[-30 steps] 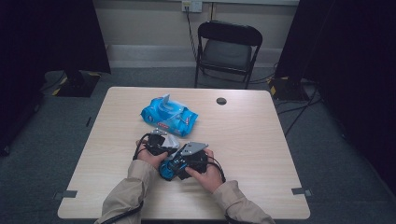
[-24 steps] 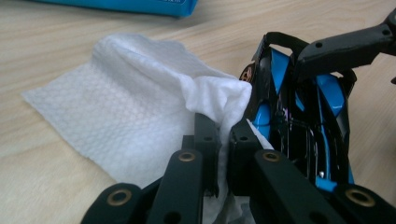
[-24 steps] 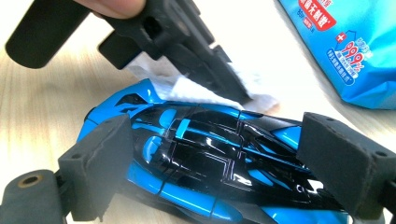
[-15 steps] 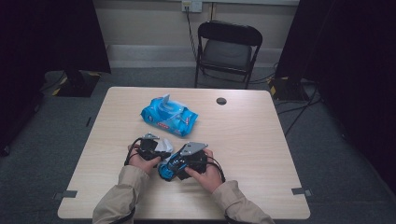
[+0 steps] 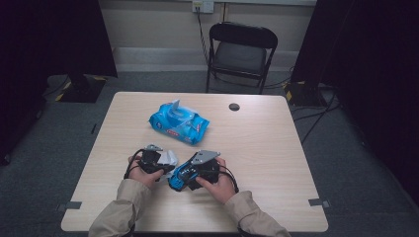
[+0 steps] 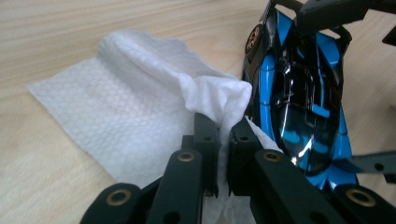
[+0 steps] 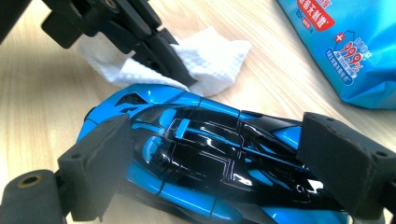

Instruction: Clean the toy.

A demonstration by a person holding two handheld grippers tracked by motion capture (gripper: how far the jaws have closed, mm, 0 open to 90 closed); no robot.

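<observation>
On the wooden surface (image 5: 276, 148), near the person's edge, a blue and black toy car (image 7: 205, 163) lies between the two hand-held grippers. The right hand-held gripper (image 5: 190, 175) is clenched on the toy car: in the right gripper view its two black jaws press one on each end of the car's body, and the car sits level on the wood. The left hand-held gripper (image 5: 158, 160) is clenched on a white wet wipe (image 6: 140, 107). In the left gripper view its jaws stand almost together with a bunched fold of the wipe pinched between them, and the rest of the sheet spreads flat on the surface to that view's left. The pinched fold sits just beside the car's flank; whether it touches the paint I cannot tell.

In the high view, both forearms in beige sleeves (image 5: 116, 212) come in from the bottom edge. Farther up the surface, apart from the hands, lies a blue wet wipe pack (image 5: 180, 123) with its flap raised. A small dark round disc (image 5: 234, 106) sits near the far edge. Beyond the surface stands a black folding chair (image 5: 239, 54).
</observation>
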